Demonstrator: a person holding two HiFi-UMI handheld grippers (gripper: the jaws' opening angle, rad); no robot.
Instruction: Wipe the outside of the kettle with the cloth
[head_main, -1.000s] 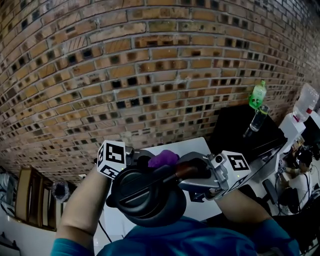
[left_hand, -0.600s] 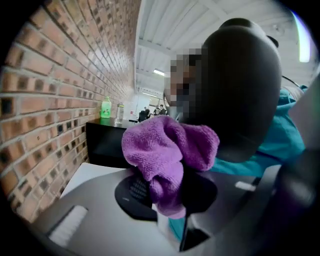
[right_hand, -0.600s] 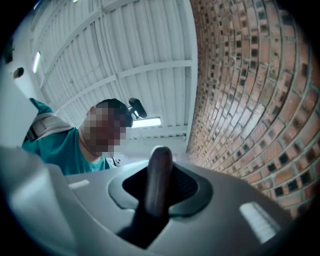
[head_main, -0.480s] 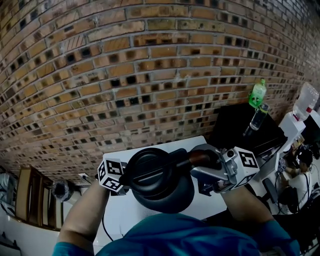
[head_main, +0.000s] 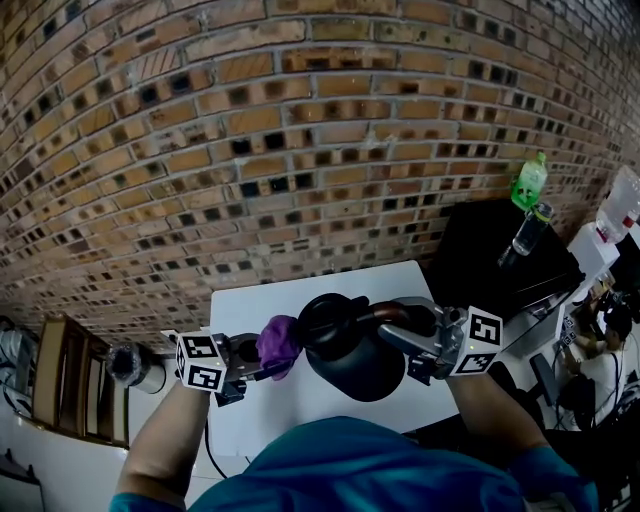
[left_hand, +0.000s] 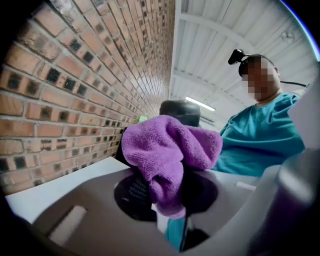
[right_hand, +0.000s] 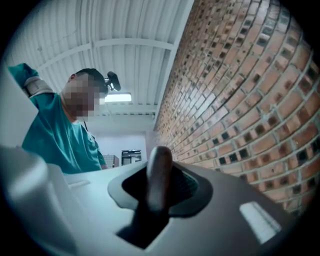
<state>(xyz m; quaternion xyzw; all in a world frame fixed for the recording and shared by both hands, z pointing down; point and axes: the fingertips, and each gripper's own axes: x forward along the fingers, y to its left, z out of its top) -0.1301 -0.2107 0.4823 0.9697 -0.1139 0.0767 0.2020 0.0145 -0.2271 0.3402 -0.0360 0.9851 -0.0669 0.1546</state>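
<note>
A black kettle (head_main: 352, 350) hangs over the white table (head_main: 300, 290), its lid end toward the brick wall. My right gripper (head_main: 402, 325) is shut on its brown handle (right_hand: 157, 172), which stands between the jaws in the right gripper view. My left gripper (head_main: 258, 362) is shut on a bunched purple cloth (head_main: 278, 344) just left of the kettle's body, touching or nearly touching it. The cloth (left_hand: 167, 152) fills the left gripper view, with the kettle's dark top (left_hand: 180, 111) behind it. Whether the kettle rests on the table is hidden.
The brick wall (head_main: 300, 150) rises right behind the table. A black table (head_main: 480, 262) at right carries a green bottle (head_main: 528, 182) and a glass bottle (head_main: 524, 236). A wooden rack (head_main: 62, 392) stands at lower left. Cables and clutter lie at far right.
Both grippers and the kettle have come down from near the head toward the table. The cloth, hidden behind the kettle half a second ago, now shows at the kettle's left side.
</note>
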